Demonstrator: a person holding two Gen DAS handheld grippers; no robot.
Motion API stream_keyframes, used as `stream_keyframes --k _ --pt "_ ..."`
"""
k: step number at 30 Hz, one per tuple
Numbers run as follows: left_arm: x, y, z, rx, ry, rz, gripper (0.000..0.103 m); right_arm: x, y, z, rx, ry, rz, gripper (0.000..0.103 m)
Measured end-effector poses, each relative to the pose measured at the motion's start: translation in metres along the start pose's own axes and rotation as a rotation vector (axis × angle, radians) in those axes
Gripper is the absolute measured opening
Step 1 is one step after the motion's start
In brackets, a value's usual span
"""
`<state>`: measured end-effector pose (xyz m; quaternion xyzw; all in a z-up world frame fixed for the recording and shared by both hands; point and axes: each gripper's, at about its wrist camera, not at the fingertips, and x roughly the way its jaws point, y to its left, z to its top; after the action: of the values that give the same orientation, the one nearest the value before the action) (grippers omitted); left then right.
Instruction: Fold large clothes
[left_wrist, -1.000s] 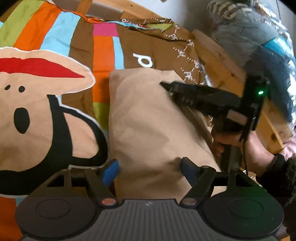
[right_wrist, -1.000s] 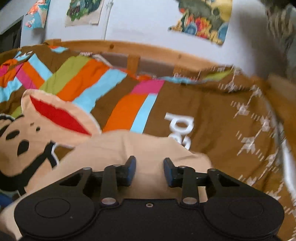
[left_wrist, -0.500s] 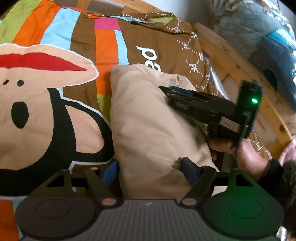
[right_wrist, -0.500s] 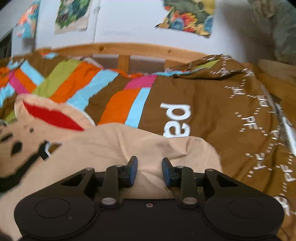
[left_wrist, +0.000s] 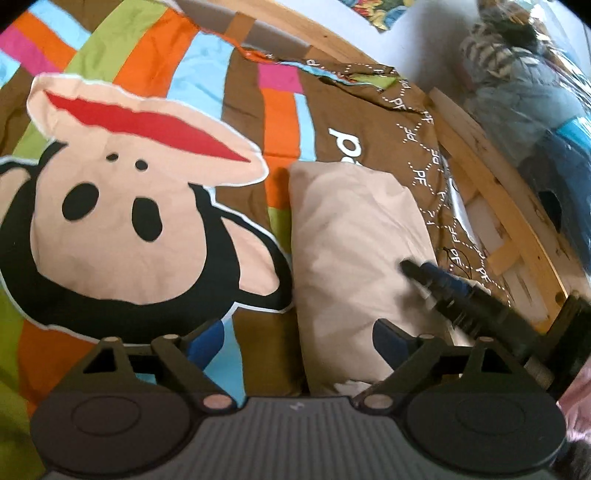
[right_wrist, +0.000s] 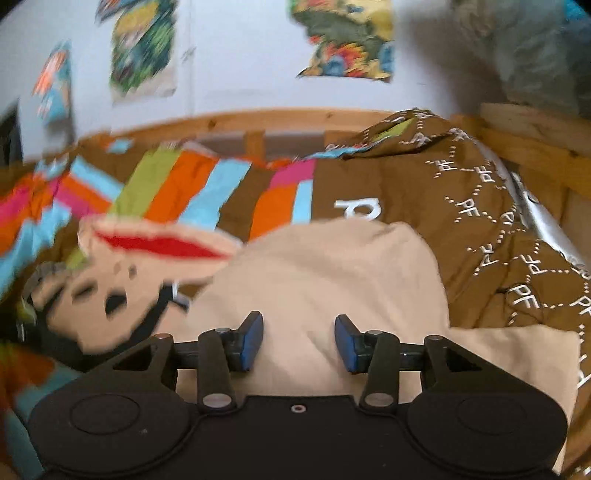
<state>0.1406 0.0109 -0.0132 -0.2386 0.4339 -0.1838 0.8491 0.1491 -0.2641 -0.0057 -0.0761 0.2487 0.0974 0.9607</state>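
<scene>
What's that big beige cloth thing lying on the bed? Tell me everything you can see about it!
The folded beige cloth garment looks soft and plain, with faint creases and no print. It is folded into a long, thick, puffy bundle and lies flat on the colourful cartoon-monkey bedspread, beside the monkey's face. The open left gripper straddles its near end. The open right gripper is over its right side; the pictures can't show whether the fingers touch it.

My left gripper (left_wrist: 297, 338) is showing a ribbed grey body with a tiny white mark, black linkage arms with silver and copper pivot screws, blue pads (left_wrist: 207, 339) and two round black discs. My right gripper (right_wrist: 299, 341) is looking all black, with blue pads (right_wrist: 251, 341) and silver screws too.
</scene>
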Motion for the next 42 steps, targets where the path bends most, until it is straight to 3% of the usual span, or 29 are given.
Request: stream_keyframes --k 3,7,15,18,20,22,28,31,33,38,42 --pt "0.006 -0.002 0.001 -0.004 -0.006 -0.012 0.094 0.003 0.011 -0.018 -0.061 -0.046 -0.035 0.046" --pt "0.011 0.002 0.004 -0.017 -0.021 0.008 0.097 0.013 0.0 -0.03 0.03 -0.049 -0.005 0.046" --pt "0.015 0.007 0.005 -0.039 -0.026 0.035 0.1 0.012 0.0 -0.035 0.034 -0.069 -0.009 0.046" --pt "0.013 0.005 0.005 -0.022 -0.035 0.05 0.1 0.009 -0.005 -0.035 0.063 -0.065 -0.014 0.056" --pt "0.013 0.003 0.004 -0.015 -0.033 0.054 0.1 0.006 -0.013 -0.035 0.109 -0.049 -0.043 0.079" --pt "0.012 0.004 0.005 -0.011 -0.032 0.055 0.101 -0.003 -0.022 -0.035 0.164 -0.047 -0.067 0.086" --pt "0.014 0.003 0.004 -0.002 -0.029 0.064 0.102 -0.039 -0.013 -0.044 0.085 -0.141 -0.132 0.087" --pt "0.018 0.004 0.002 -0.004 -0.019 0.069 0.102 -0.031 -0.008 -0.048 0.049 -0.087 -0.136 0.091" --pt "0.021 0.005 0.001 -0.009 -0.021 0.071 0.102 -0.024 -0.015 -0.05 0.097 -0.054 -0.116 0.095" --pt "0.014 0.01 -0.001 -0.042 -0.111 -0.014 0.102 -0.031 -0.027 -0.048 0.165 -0.062 -0.052 0.097" --pt "0.014 0.008 0.001 -0.018 -0.131 -0.063 0.102 -0.061 -0.034 -0.044 0.112 -0.152 -0.063 0.102"
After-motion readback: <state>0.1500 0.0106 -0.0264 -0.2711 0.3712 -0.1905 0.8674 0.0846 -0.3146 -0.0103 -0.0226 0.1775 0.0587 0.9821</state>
